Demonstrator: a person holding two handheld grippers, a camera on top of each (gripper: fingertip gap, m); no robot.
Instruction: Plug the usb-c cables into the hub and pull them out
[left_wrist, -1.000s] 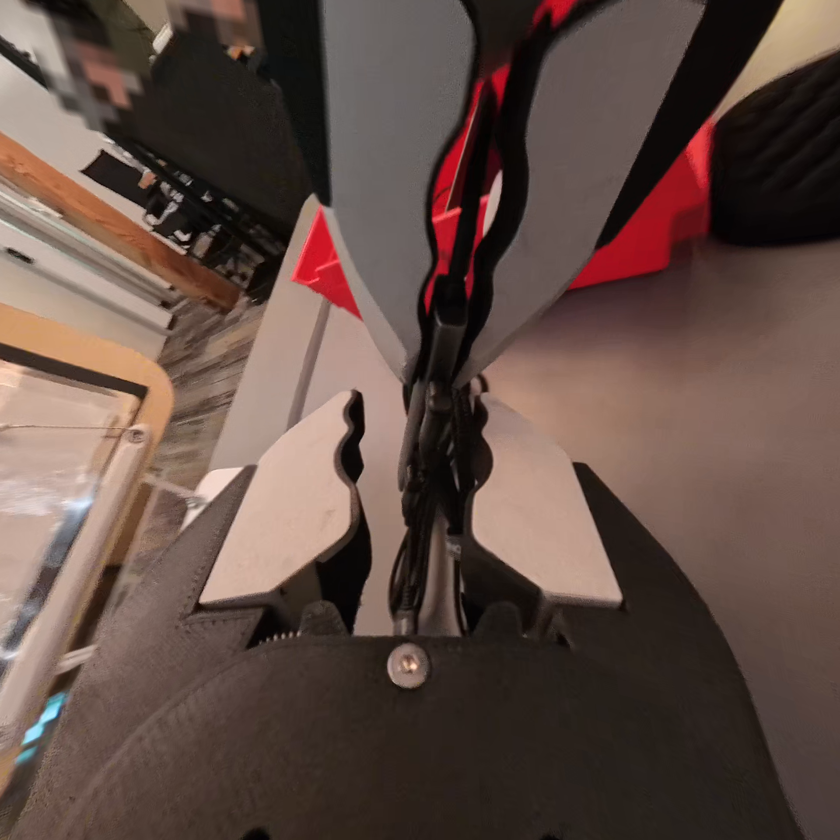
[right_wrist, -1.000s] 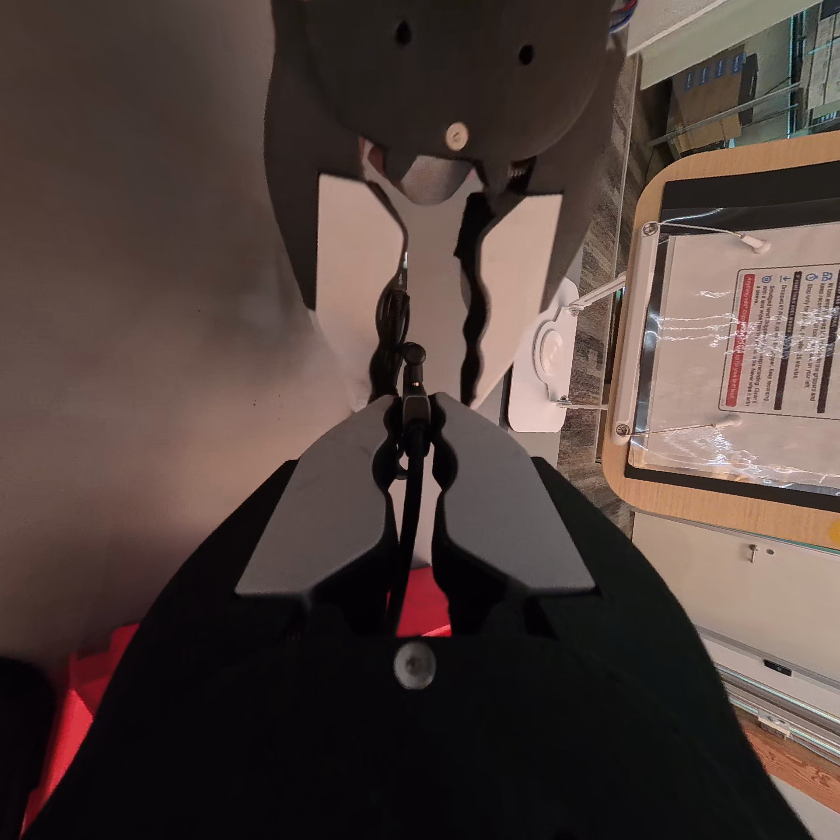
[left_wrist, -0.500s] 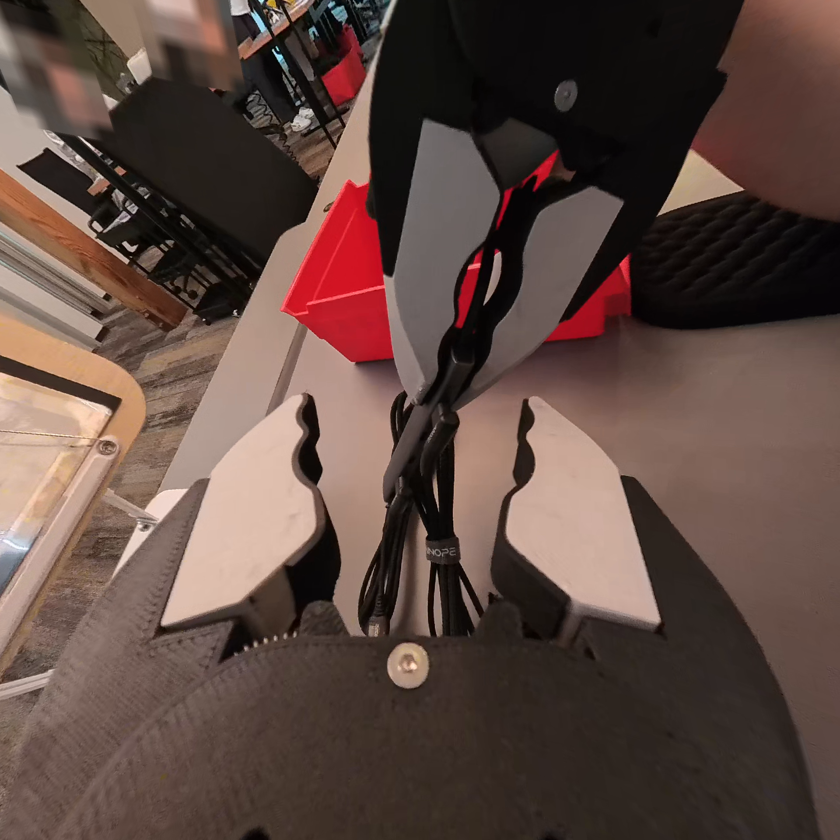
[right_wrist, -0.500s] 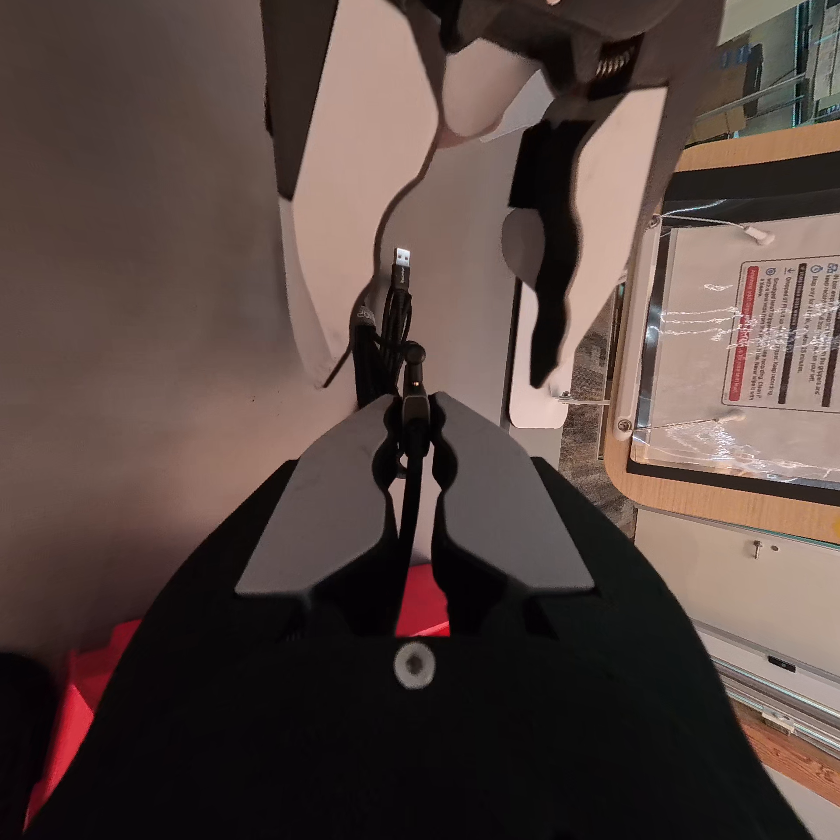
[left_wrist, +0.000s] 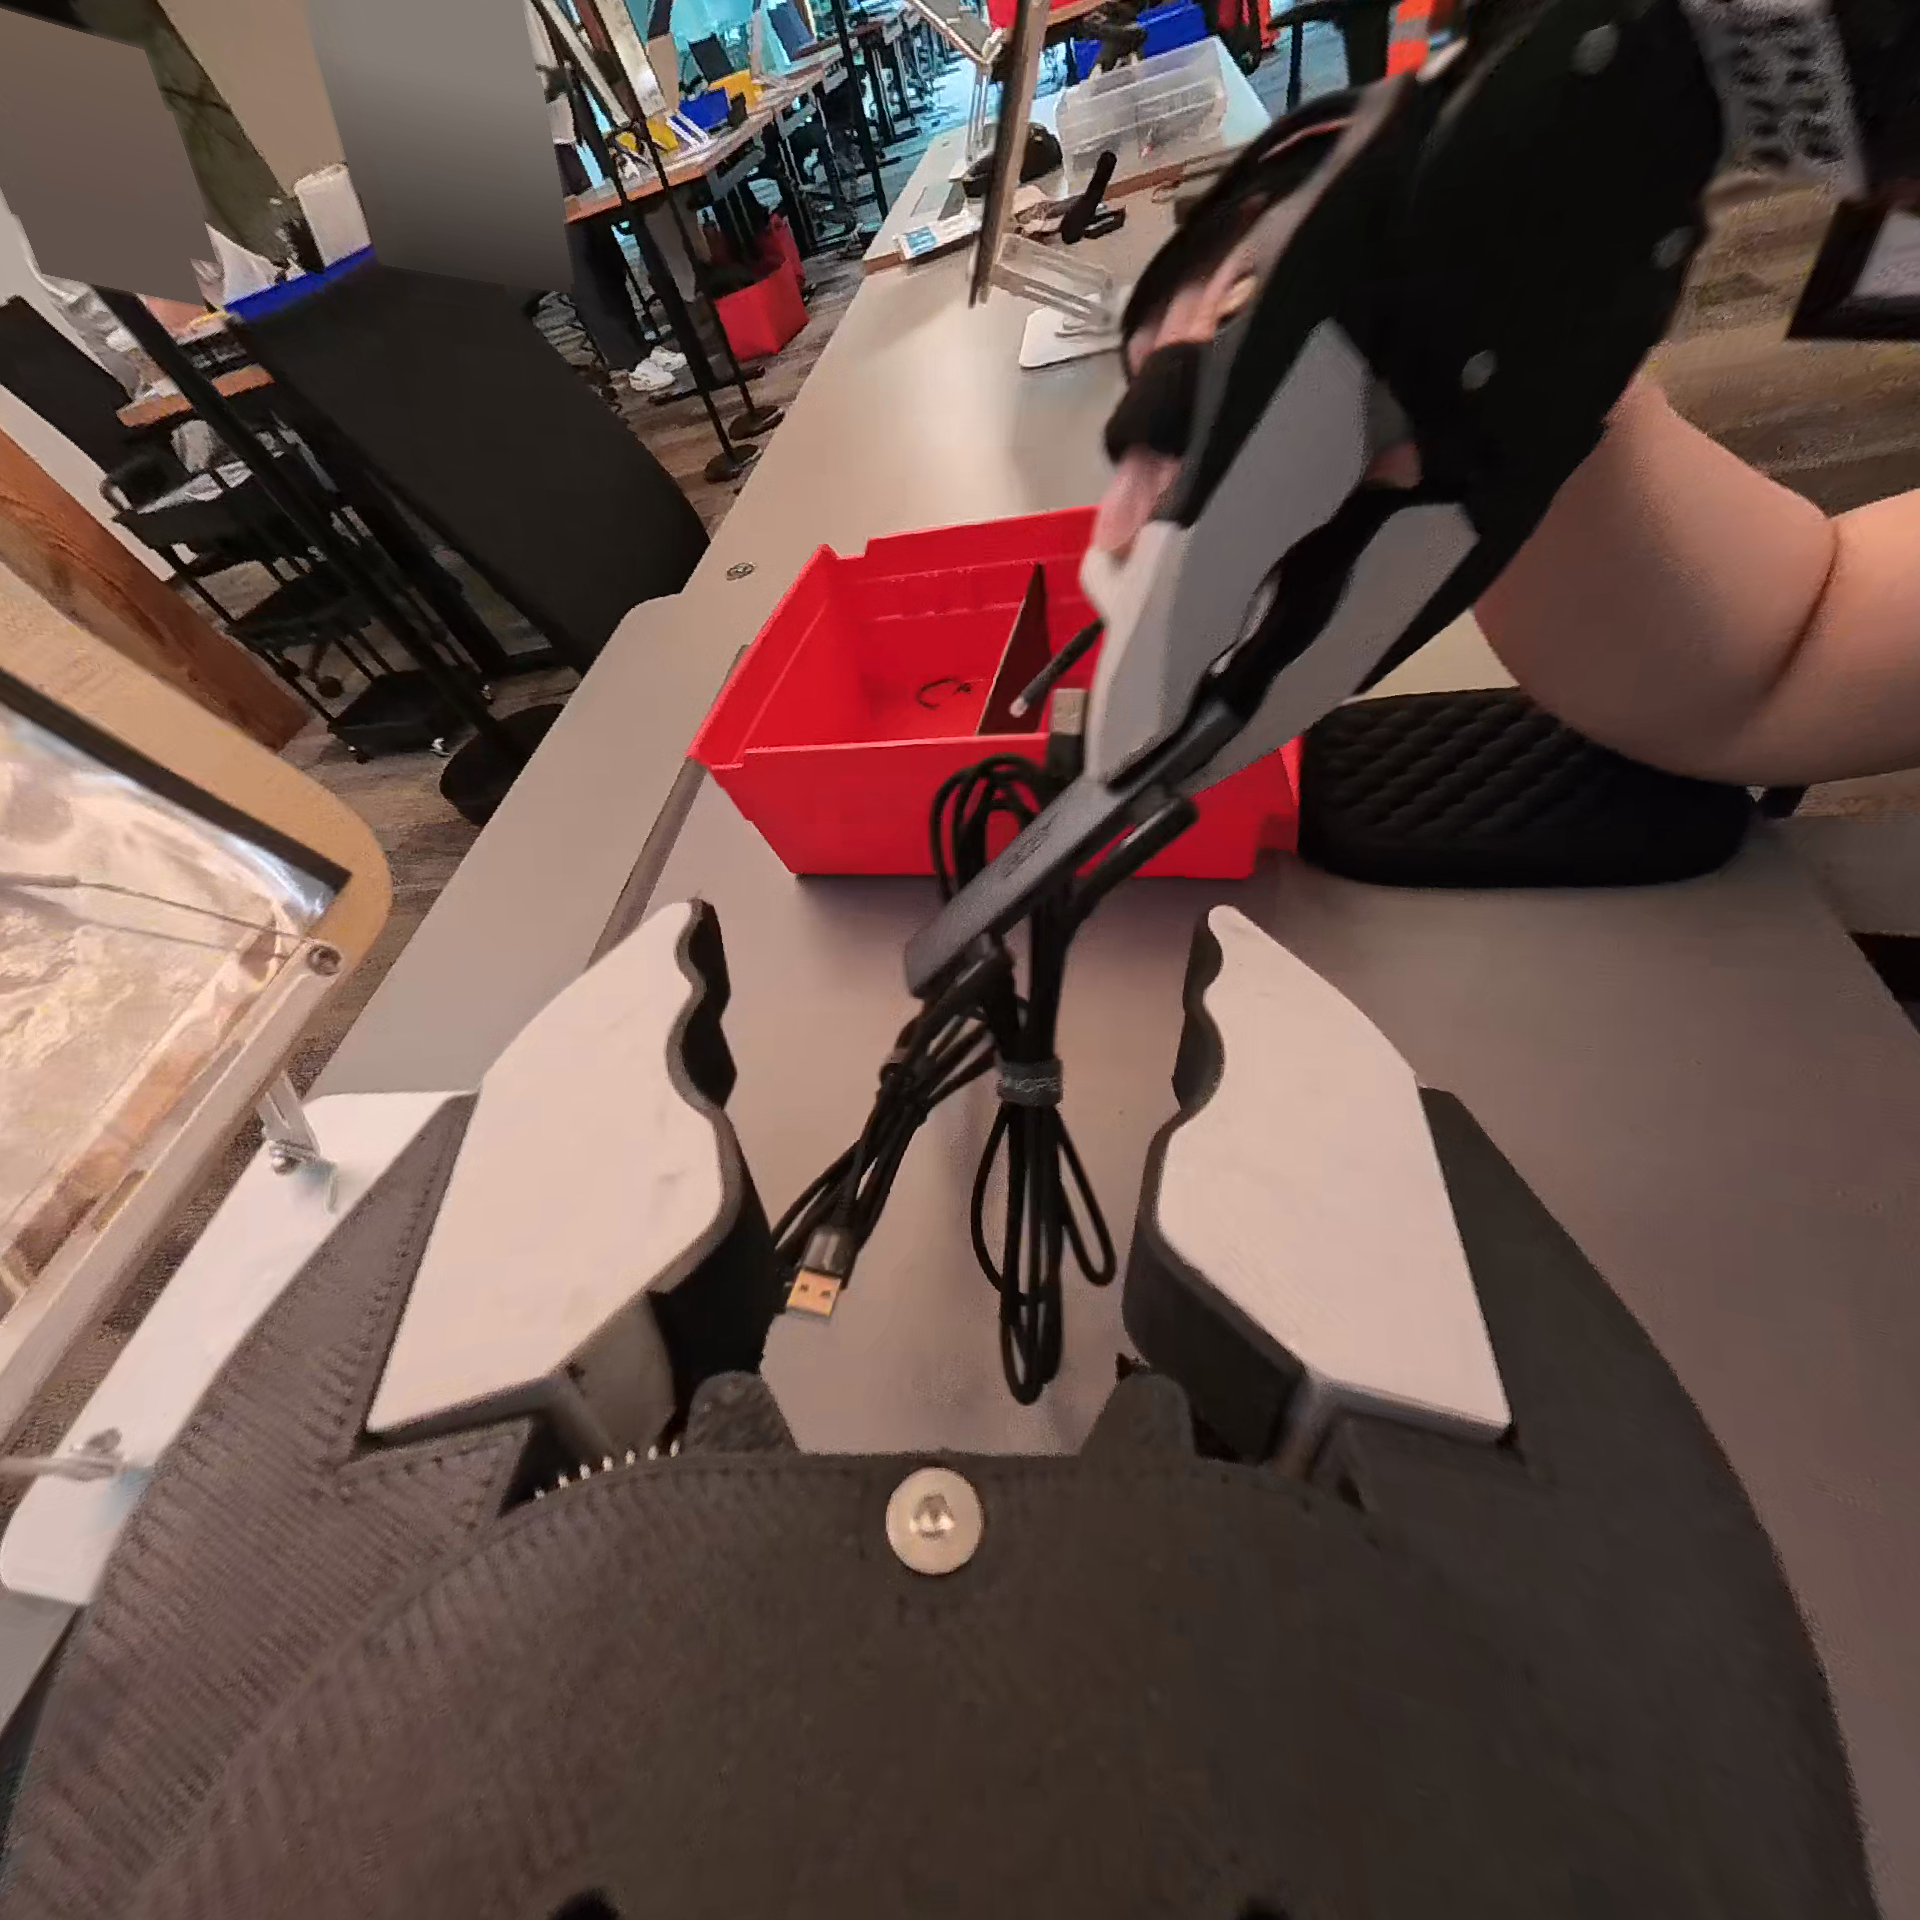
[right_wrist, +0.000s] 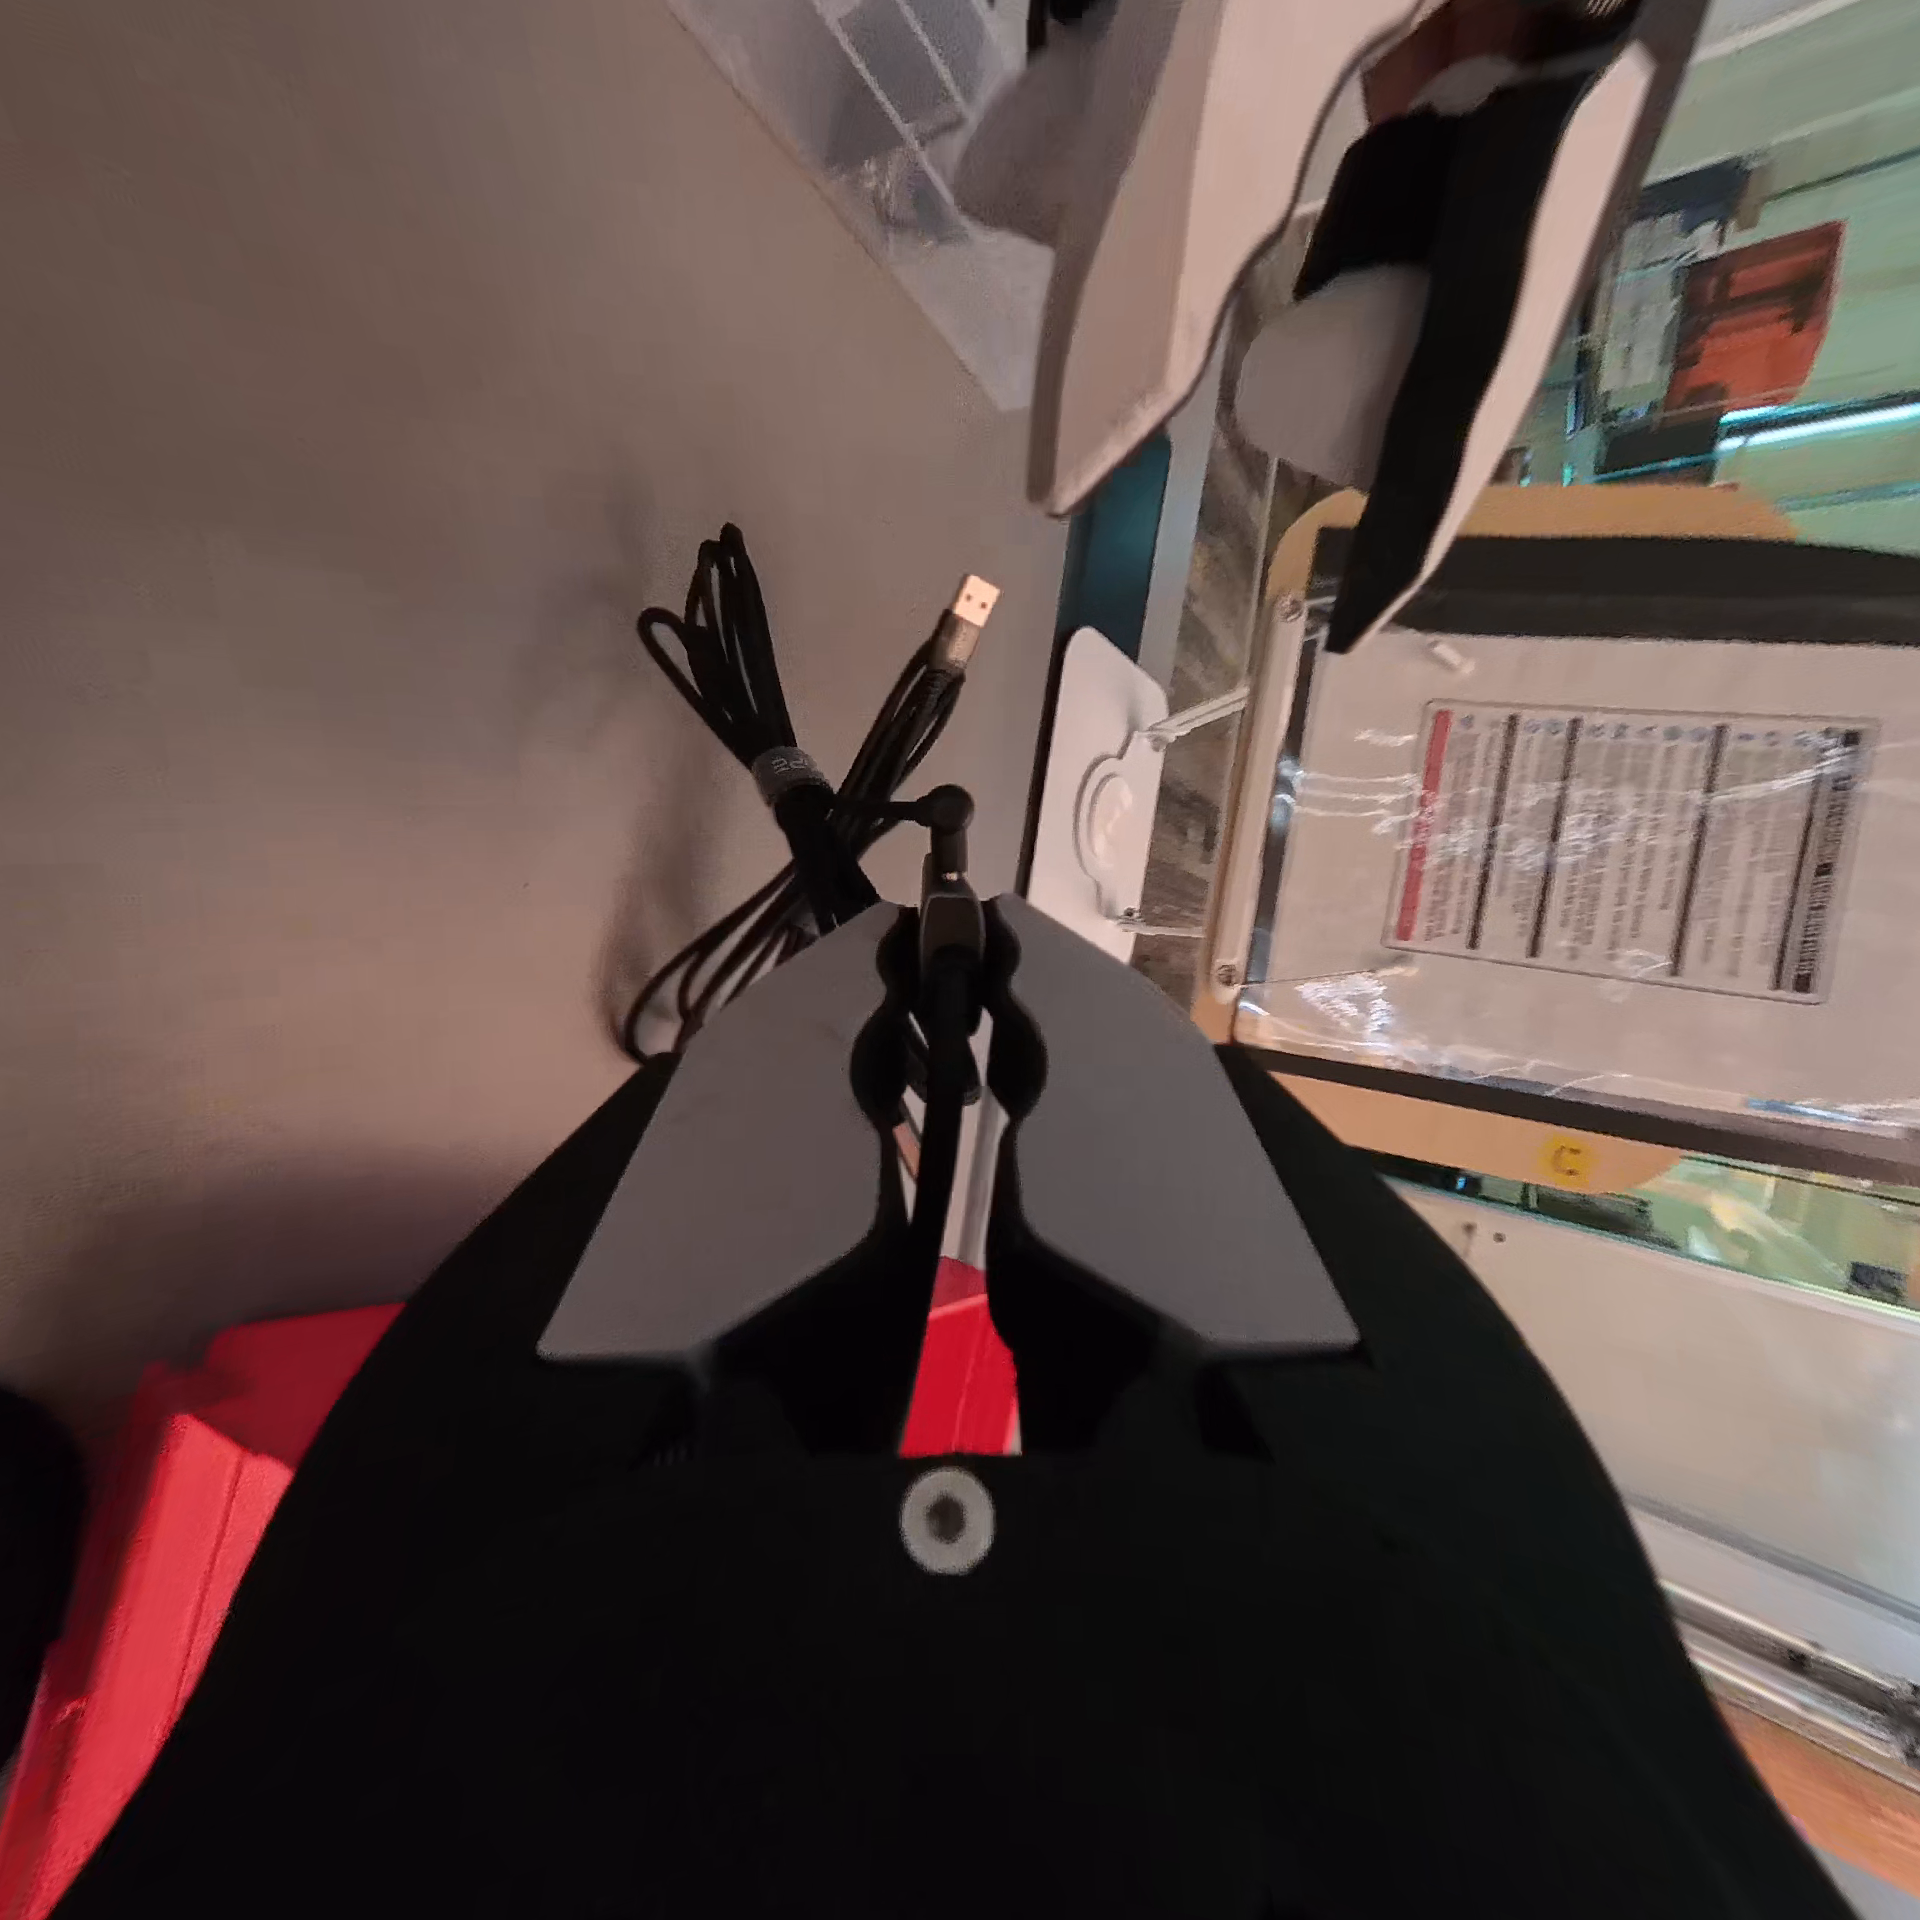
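While right claw (right_wrist: 943, 920) grips hub (left_wrist: 1023, 862) | left claw (left_wrist: 951, 925) wide | cables (left_wrist: 1023, 1132) on table (left_wrist: 1558, 1039)

Both wide-angle views bend straight lines toward their edges. The left wrist view is evenly and brightly lit from overhead, and the grey table (left_wrist: 1558, 1091) carries only soft shadows. There the right gripper (left_wrist: 1164, 769), far right, is smeared by motion blur, while the black cables (left_wrist: 1023, 1164) in the near centre stay sharp. The right wrist view is dimmer and warmer; its near foreground falls almost to black. The table darkens toward the left, and the cables (right_wrist: 790, 810) cast a soft shadow. Glare streaks the plastic-covered sign (right_wrist: 1621, 842) on the right, and the left gripper (right_wrist: 1226, 540) at the far top is blurred.
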